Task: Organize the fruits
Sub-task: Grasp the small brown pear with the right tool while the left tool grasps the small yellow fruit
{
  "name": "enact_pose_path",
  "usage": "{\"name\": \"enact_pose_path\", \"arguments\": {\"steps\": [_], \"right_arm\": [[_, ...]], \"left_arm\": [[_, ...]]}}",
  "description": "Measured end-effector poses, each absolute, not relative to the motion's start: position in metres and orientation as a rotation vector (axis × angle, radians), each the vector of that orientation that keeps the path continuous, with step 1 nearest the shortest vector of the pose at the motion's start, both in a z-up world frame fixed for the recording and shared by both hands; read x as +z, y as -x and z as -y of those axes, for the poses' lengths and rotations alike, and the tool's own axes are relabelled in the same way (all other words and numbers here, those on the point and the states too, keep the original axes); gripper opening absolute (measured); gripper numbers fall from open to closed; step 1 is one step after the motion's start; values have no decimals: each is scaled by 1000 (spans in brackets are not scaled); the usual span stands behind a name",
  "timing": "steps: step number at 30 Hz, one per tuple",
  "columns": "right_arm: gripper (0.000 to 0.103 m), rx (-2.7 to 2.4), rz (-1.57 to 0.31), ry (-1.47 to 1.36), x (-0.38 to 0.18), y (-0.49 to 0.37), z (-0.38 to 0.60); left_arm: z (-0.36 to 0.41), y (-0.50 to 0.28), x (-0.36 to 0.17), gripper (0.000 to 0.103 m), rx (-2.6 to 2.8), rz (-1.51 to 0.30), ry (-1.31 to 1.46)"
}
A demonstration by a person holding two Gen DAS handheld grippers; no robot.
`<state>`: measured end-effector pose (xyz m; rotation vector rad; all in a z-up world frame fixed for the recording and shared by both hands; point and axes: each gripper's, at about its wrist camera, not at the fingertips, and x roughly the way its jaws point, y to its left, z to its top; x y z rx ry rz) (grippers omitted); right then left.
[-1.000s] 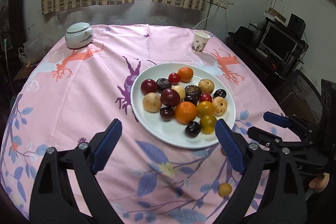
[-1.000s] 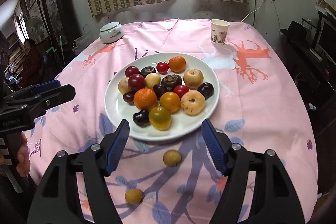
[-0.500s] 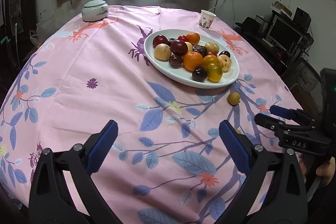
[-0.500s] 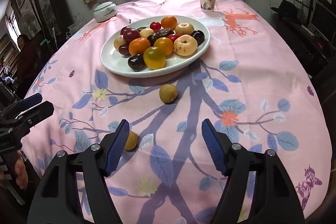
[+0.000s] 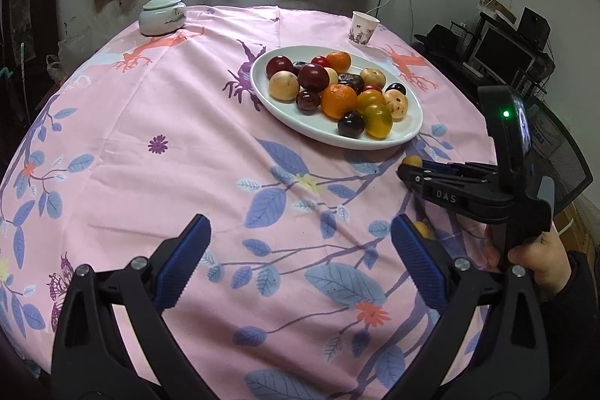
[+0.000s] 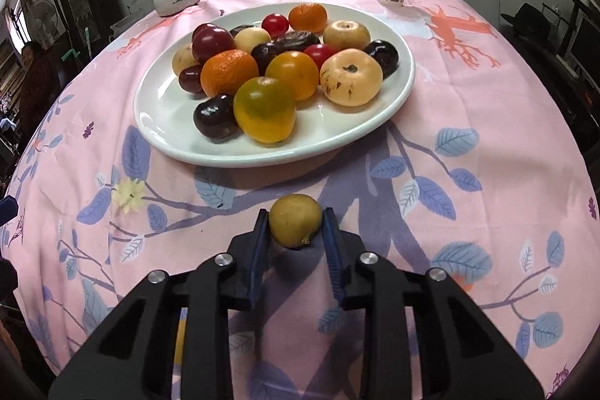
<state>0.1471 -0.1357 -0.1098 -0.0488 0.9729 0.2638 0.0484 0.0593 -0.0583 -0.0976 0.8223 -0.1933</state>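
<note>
Right gripper: the right gripper has its two blue fingers drawn in on either side of a small yellow-green fruit — both inner faces look to be touching its sides, so I judge it held, low over the cloth.
Fruit's lie: roundish, no real long axis; its stem nub points down and back toward the gripper.
Way to go: the white plate lies straight ahead of the gripper, its near rim just beyond the fruit — the coming move is a lift and a short carry forward over that rim.
Landing spot: the plate's near-left part is bare; the heap of oranges, dark plums and pale fruit fills the middle and back.
Right hand's pose: seen from the left wrist, the tool points in across the tabletop from the right edge, about level, the person's right hand wrapped round the handle.
Left gripper: the left gripper is spread wide and holds nothing, well back from the plate over bare cloth.
Second stray: another small yellow fruit peeks out by the left gripper's right-side finger, still on the cloth; the left gripper is the nearer one to it.
Risk: a round fruit in a light pinch may roll on the plate toward the heap.
</note>
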Motion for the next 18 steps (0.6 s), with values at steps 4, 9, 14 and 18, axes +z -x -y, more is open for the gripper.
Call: {"name": "enact_pose_path", "arguments": {"steps": [4,9,14,18], "right_arm": [[28,270,-966,-15,-101,-136,146],[28,220,-919,-78,-83,-93,183],[28,188,-908,-117,-83,-59,217],[28,207,-884,-157,-81,-47,230]], "left_arm": [[-45,-47,-57,98,-214,-825,67],[-6,-44,-65,99,-301,-833,16],[37,-47,-83,98,-341,-856,-40],[55,-57,-96,90,-346,-892,-37]]}}
